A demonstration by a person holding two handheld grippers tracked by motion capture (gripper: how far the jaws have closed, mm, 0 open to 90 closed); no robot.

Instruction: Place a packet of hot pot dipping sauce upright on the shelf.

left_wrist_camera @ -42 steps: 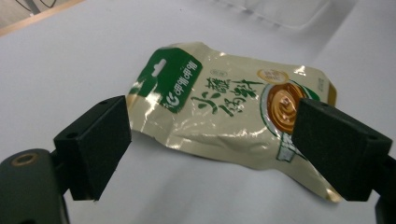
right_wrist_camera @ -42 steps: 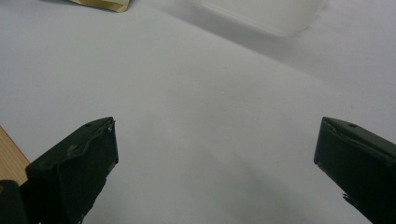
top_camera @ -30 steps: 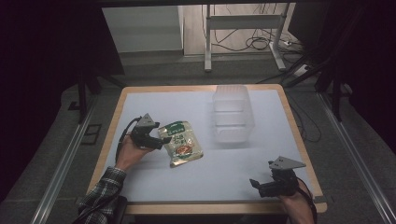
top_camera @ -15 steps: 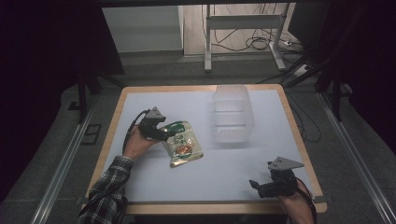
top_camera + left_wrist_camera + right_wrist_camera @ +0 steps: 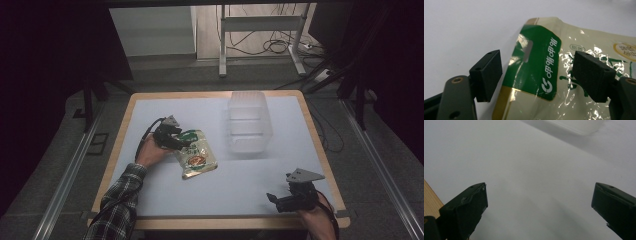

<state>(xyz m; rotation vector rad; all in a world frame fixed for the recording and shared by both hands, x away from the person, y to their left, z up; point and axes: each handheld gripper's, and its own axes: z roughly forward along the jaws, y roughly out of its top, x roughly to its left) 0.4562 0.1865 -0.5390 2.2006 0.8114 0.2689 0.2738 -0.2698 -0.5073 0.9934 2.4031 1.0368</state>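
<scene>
1. The food pouch (image 5: 196, 160) lies flat on the table (image 5: 240, 195), left of centre, its long axis running from the left edge's middle toward the near edge.
2. Its green header end (image 5: 534, 72) points toward the left gripper (image 5: 172, 140), whose jaws stand apart on either side of that end, not yet closed.
3. The header shows a hang slot and white characters I cannot read; a "G"-like logo sits below.
4. The right gripper (image 5: 280, 200), jaws wide, rests at the near right corner, well apart.
5. A clear tub (image 5: 246, 122) stands near the far edge.
</scene>
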